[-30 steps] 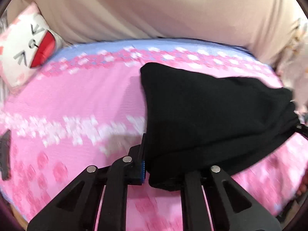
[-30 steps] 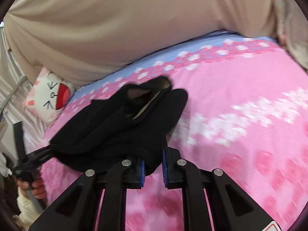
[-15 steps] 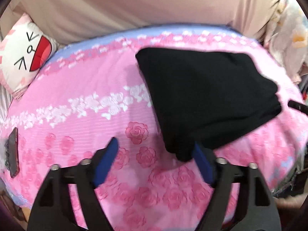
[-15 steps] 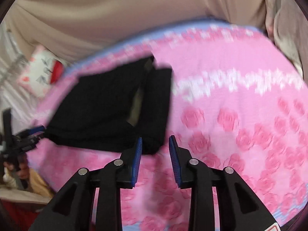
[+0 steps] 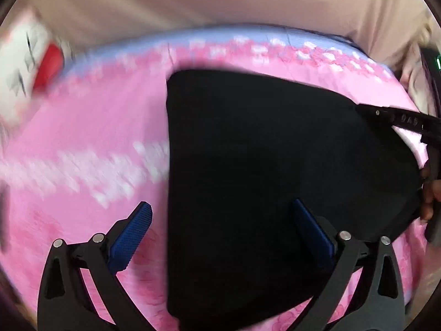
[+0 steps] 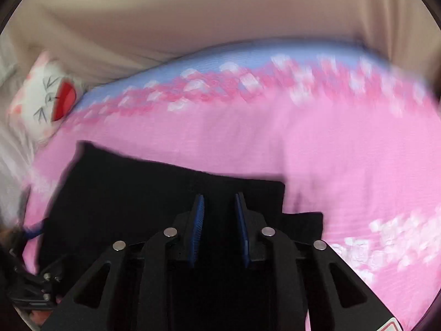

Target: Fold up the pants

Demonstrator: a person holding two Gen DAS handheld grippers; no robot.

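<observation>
Left gripper (image 5: 220,226): its jaws are opening and standing at their widest, blue ribbed pads well apart. The black cloth is lying below and between them, but neither pad is pressing on it; judged a release after laying the cloth down.

Right gripper (image 6: 219,215): its jaws are closing to a narrow gap. They are hanging over the black cloth; blur makes it hard to say whether any fold is caught between the pads, though none is showing there.

Pants: the black, soft-fabric folded pants (image 5: 275,165) are lying flat on the bed as a broad dark panel, with a straight folded edge on the left in the left wrist view and a squared corner in the right wrist view (image 6: 124,193).

Bed: the pink flower-printed bedsheet with a pale blue far border (image 5: 82,138) is serving as the folding surface.

Surroundings: a white cushion with a red-mouthed cartoon face (image 6: 49,99) is resting at the far left edge, well apart from the pants.

Judgement: one fold is appearing complete; the narrowing right gripper is probably preparing the next pinch.
</observation>
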